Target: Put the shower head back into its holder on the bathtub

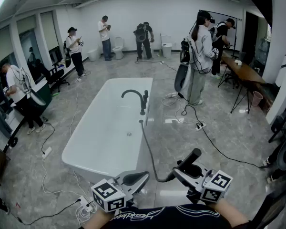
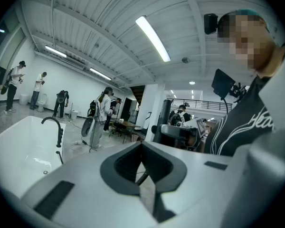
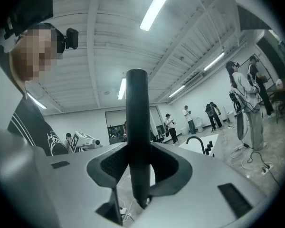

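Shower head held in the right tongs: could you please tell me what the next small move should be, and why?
Probably carry the right tongs forward toward the black faucet on the bathtub: they grip the shower head, its hose trails from there, and the faucet stands well ahead.

I count 1 tub, 1 faucet, 1 shower head, 1 hose, my 2 grippers, and at least 6 people standing.

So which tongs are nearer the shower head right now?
Right. The right tongs are clamped on the shower head, holding it over the floor beside the bathtub. The left tongs sit shut and empty off to its left, apart from it.
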A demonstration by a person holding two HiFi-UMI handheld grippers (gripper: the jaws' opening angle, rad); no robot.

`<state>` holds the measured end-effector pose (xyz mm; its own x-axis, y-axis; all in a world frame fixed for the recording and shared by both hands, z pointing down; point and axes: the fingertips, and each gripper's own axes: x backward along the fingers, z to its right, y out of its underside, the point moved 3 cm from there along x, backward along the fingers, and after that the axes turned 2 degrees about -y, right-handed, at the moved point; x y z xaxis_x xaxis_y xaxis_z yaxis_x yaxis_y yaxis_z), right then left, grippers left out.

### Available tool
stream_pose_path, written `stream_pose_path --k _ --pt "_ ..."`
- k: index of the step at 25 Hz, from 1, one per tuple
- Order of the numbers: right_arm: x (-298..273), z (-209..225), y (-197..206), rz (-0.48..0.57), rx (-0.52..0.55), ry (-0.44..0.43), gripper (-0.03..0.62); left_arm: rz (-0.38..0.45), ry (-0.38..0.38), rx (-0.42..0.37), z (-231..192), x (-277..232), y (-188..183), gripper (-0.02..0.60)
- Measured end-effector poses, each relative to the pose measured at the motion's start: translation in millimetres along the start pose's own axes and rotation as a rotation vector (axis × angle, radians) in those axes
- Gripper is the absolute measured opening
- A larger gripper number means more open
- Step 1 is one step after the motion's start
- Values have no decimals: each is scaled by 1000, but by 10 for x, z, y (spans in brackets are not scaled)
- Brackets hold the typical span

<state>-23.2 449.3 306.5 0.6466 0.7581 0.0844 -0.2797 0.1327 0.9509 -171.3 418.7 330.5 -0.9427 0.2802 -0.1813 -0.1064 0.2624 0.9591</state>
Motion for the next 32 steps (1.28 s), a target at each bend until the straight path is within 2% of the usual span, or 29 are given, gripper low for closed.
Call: stream_pose_path --k 11,14,21,22,27,30,32 --pt "291 276 -77 40 -19 15 140 -33 0 -22 103 -348 -8 5" --pt "333 367 -47 47 -56 28 140 -45 7 -29 103 -422 20 5" --pt "293 611 -114 93 -123 38 140 -84 27 27 -106 -621 174 9" --pt "283 647 -152 102 -133 39 140 -94 41 33 -129 -664 204 22" --pt "192 951 -424 147 -186 57 139 -140 130 23 -322 -974 325 183" --pt "52 1170 -608 167 -197 69 140 -201 161 -11 -580 -1178 446 209" --pt "-40 1356 -682 172 -214 90 140 -278 176 -70 -795 -1344 621 209"
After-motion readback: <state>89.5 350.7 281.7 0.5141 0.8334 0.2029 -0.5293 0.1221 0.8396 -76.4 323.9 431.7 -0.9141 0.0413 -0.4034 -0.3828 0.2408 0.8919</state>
